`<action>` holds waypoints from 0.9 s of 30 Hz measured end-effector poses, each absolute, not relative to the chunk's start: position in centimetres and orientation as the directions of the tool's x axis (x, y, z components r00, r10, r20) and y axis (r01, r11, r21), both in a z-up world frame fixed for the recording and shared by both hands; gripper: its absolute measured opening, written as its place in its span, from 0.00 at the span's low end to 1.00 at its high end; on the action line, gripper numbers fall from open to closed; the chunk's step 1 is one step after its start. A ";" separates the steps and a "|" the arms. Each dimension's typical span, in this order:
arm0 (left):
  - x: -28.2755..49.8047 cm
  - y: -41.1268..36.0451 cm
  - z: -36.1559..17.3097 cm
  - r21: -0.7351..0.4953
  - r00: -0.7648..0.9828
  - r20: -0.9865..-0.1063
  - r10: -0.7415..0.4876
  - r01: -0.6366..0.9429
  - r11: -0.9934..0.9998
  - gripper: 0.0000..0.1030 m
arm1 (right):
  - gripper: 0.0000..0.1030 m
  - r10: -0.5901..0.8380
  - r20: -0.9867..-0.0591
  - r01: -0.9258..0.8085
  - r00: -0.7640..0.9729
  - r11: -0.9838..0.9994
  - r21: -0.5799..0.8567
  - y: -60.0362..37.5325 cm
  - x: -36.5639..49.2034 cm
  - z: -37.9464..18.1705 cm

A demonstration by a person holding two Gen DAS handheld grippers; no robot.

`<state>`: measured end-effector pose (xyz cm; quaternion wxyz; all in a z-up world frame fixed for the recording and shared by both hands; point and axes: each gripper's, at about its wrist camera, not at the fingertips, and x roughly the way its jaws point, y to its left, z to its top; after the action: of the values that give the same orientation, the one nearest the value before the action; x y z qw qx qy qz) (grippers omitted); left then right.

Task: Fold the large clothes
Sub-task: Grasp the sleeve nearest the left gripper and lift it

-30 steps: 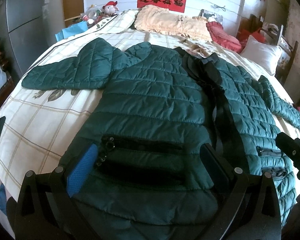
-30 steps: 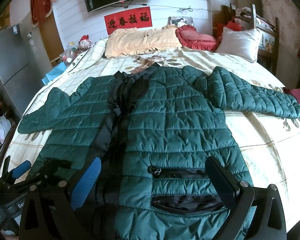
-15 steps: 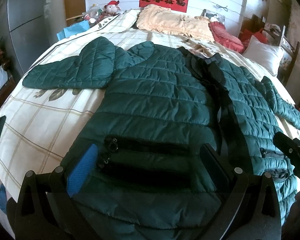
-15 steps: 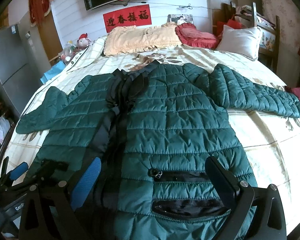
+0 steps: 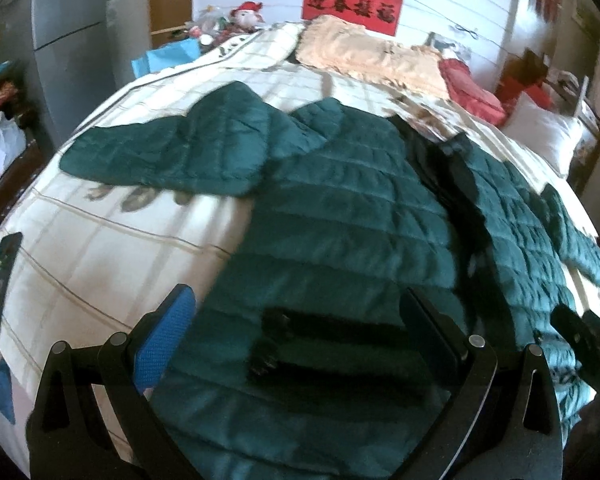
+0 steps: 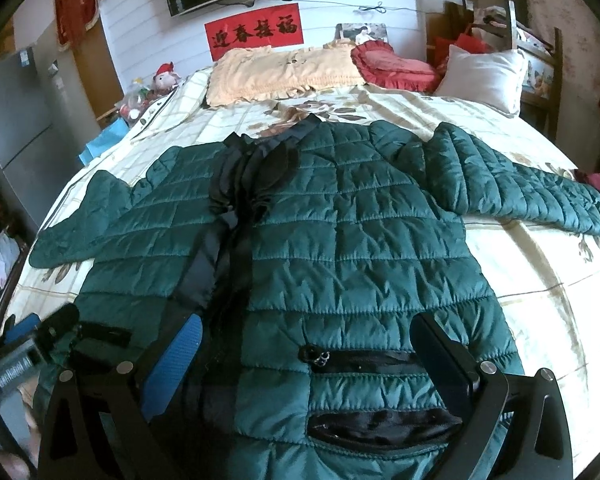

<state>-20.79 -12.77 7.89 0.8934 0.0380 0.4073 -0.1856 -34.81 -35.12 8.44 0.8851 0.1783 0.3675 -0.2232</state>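
A jacket (image 6: pixel 340 240) is lying flat on a bed (image 6: pixel 540 280), front side up, collar toward the wall and both sleeves spread outward to the sides. Pillows (image 6: pixel 284 72) are lined up behind it at the head of the bed. The left gripper (image 5: pixel 296 340) and right gripper (image 6: pixel 308 356) are being held side by side over the hem, fingers spread apart. A phone (image 5: pixel 0 280) is lying at the bed's left edge.
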 end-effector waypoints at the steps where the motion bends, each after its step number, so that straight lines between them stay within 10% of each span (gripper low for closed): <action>1: -20.4 -12.4 7.9 -0.085 0.601 -0.742 -0.298 0.356 0.930 0.99 | 1.00 -0.265 -0.729 0.525 0.631 0.838 0.149 -35.1 -34.7 8.4; 27: 3.4 7.8 4.5 -0.091 0.612 -0.788 0.071 -0.230 0.969 0.99 | 1.00 -0.245 -0.763 0.519 0.598 0.844 0.137 -35.7 -32.5 7.4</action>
<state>3.42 7.80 4.53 0.8930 -0.0917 0.4325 0.0843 -32.47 -35.71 7.36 0.8766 0.1753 0.3915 -0.2180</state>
